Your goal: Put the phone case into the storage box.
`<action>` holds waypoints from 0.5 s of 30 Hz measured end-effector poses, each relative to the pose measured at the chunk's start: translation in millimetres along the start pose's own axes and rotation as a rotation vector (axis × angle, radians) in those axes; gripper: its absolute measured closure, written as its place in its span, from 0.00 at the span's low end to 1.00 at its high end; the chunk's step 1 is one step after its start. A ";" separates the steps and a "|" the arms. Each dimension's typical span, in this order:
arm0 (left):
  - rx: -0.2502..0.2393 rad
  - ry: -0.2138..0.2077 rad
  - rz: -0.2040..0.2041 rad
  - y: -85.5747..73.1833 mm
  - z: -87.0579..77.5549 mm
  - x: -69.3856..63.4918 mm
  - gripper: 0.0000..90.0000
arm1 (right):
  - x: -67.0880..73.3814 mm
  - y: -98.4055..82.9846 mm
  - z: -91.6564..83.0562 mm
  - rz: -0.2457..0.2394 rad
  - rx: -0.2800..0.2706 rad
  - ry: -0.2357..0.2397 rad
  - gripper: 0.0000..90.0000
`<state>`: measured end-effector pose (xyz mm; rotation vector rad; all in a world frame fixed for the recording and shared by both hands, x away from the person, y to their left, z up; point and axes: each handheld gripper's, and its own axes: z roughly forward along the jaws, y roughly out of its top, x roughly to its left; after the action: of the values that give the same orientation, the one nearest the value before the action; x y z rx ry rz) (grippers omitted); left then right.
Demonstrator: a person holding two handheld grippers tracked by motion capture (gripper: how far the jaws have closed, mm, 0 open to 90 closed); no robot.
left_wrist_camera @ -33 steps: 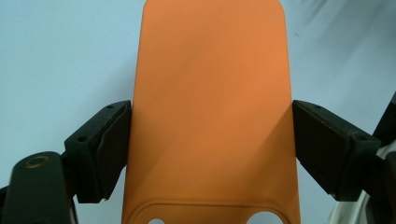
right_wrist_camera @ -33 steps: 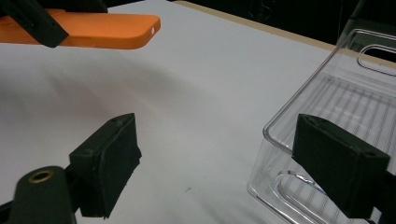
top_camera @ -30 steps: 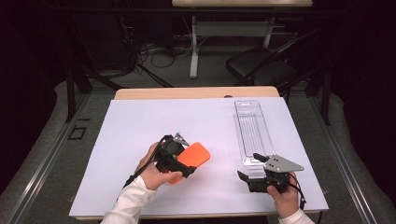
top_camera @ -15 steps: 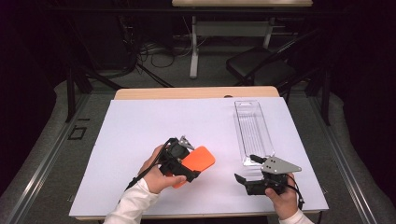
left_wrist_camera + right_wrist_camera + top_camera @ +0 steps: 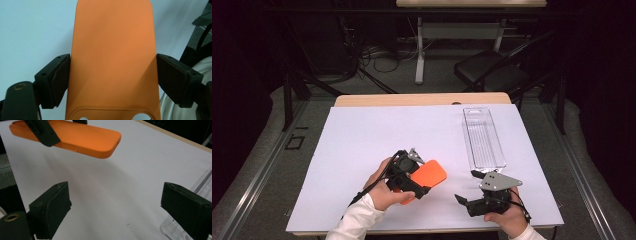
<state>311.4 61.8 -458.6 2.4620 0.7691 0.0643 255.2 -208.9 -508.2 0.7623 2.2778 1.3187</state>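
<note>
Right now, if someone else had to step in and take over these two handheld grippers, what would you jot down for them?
Left gripper: shut on the orange phone case, gripping its two long edges and holding it above the white sheet.
Right gripper: nothing between its jaws, which have just been opening; it points toward the case.
Clear plastic tray: lying on the sheet's far right, nothing in it.
Done: case lifted.
Left: probably a handover or putting the case in the tray; hard to say.

The orange case (image 5: pixel 113 62) runs past the frame edges.
</note>
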 end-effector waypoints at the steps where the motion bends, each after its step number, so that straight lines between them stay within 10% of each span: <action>1: -0.002 -0.002 0.000 0.0 -0.6 -0.5 0.18 | 2.0 1.2 0.9 -0.025 0.008 0.002 0.08; 15: -0.029 -0.009 0.003 0.6 -11.3 -3.8 0.18 | 13.7 21.2 5.4 -0.167 0.055 -0.027 0.10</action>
<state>306.2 64.9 -448.3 2.4348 0.7549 0.0652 253.2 -188.0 -493.1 0.5891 2.3092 1.1672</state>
